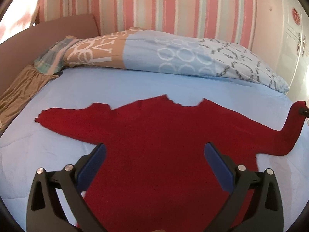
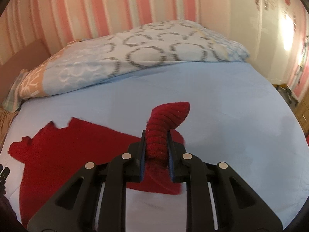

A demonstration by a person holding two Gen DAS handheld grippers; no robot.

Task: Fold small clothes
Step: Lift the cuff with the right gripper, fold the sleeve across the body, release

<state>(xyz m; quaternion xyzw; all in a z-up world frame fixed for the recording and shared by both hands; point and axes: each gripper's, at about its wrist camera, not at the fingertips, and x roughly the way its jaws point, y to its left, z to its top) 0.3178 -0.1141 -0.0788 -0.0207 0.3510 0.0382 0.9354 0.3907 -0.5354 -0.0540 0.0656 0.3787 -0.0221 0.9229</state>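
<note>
A small red knit sweater (image 1: 154, 135) lies flat on the light blue bed sheet (image 1: 135, 85), neck away from me, left sleeve spread out to the left. My left gripper (image 1: 154, 150) is open and empty, hovering over the sweater's body, its blue pads (image 1: 92, 164) wide apart. My right gripper (image 2: 156, 141) is shut on the cuff of the right sleeve (image 2: 160, 127) and holds it lifted off the sheet; the sweater body (image 2: 58, 150) lies to its left. The raised sleeve (image 1: 293, 123) and a bit of the right gripper show at the right edge of the left wrist view.
A folded blue and tan patterned duvet (image 1: 173, 56) lies along the far side of the bed, also in the right wrist view (image 2: 144, 46). A brown fabric (image 1: 21, 89) hangs at the left edge. A striped pink wall (image 1: 154, 5) stands behind; a white wardrobe (image 1: 285, 29) at right.
</note>
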